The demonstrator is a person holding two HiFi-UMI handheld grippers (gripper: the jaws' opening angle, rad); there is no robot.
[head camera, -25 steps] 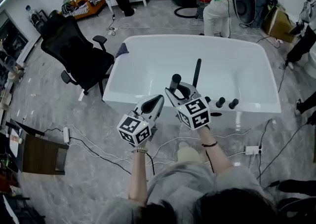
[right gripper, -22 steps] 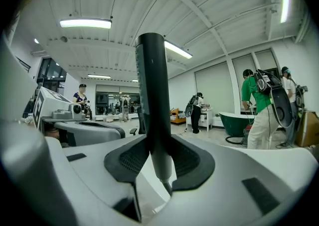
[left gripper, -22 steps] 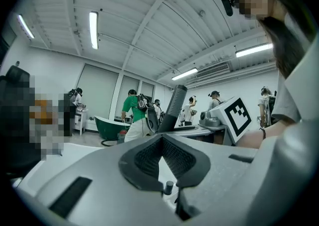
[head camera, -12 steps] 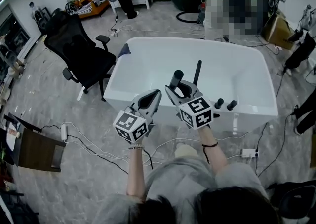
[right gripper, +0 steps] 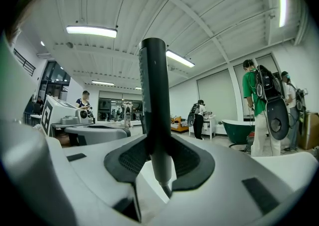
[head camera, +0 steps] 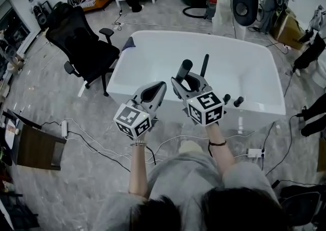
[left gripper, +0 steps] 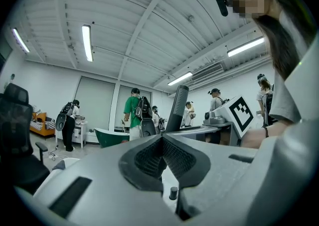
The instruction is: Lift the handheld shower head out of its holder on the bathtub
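Right gripper (head camera: pixel 184 81), at the centre of the head view, is clamping its jaws on the handle of the dark shower head (right gripper: pixel 154 100). The shower head is standing upright in the jaws, above the near rim of the white bathtub (head camera: pixel 153 39). Left gripper (head camera: pixel 155 94), just to the left, is showing jaws pressed together with nothing between them. Black knobs (head camera: pixel 238 101) are sitting on the rim at right.

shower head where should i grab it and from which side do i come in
Grip the shower head on its straight round shaft, just above the tapered lower end. It stands upright, so come in level from the near side of the bathtub, jaws either side of the shaft, as the right gripper holds it.
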